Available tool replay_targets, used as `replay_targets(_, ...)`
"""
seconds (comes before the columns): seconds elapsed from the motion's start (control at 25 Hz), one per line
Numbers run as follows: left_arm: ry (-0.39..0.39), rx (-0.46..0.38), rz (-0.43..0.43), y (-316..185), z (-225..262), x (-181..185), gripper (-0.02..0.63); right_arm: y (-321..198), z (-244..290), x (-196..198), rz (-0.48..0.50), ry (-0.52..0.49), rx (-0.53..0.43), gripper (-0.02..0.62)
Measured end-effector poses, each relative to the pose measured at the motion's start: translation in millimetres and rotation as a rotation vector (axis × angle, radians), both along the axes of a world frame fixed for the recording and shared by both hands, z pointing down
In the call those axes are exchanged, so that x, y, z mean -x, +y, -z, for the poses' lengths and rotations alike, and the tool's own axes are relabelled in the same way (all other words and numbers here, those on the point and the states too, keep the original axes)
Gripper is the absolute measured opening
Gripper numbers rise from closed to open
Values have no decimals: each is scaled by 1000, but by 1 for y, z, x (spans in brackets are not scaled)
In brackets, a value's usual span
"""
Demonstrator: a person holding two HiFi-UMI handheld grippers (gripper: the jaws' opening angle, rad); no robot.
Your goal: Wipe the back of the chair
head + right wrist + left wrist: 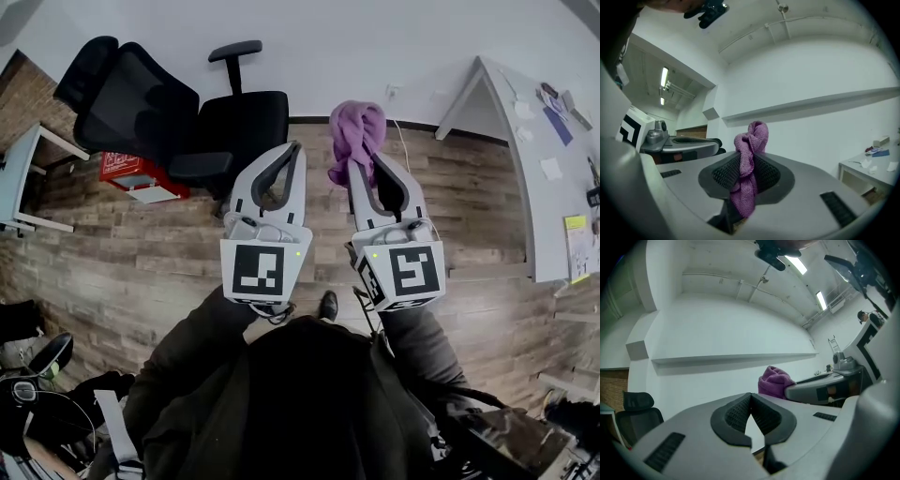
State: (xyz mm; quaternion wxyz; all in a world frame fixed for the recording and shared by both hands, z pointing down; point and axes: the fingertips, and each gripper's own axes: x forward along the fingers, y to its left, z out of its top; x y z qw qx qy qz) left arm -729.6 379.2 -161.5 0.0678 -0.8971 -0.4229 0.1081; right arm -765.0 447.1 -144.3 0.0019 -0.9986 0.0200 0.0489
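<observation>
The black office chair (159,112) stands far left, well apart from both grippers, its backrest leaning leftward. The left gripper (295,150) is pressed together on nothing. The right gripper (361,171) pinches a bunched purple cloth (356,131). The wipe should go best, I judge, with the cloth carried far-left and pressed broadly against the backrest, the chair steadied.

The right gripper (749,154) clamps a purple cloth (752,136) (bunched above); possibly a desk (865,165) beyond.

The black office chair (178,117) stands, mesh back reclined. Right of it, not touching, a bunched purple cloth (356,131) is clamped in the right gripper (370,167).
</observation>
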Motion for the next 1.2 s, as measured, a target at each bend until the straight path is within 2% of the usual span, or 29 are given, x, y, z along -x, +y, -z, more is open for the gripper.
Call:
replay_targets(0.12, -2, 9, 21, 11, 1, -1, 9, 12, 1, 1, 23, -4, 22, 74)
replay_targets(0.28, -11, -6, 31, 22, -5, -8, 9, 27, -1, -5, 23, -5, 4, 74)
replay_targets(0.52, -24, -25, 44, 37, -19, -41, 9, 35, -11, -38, 76, -24, 28, 74)
replay_targets(0.76, -47, -11, 57, 60, -33, -108, 9, 54, -24, -102, 107, -36, 24, 74)
replay_targets(0.96, -56, -1, 84, 84, -35, -181, 9, 75, -27, -176, 153, -46, 20, 74)
replay_targets(1.2, -115, 40, 166, 72, -45, -274, 9, 69, -29, -271, 240, -69, 38, 74)
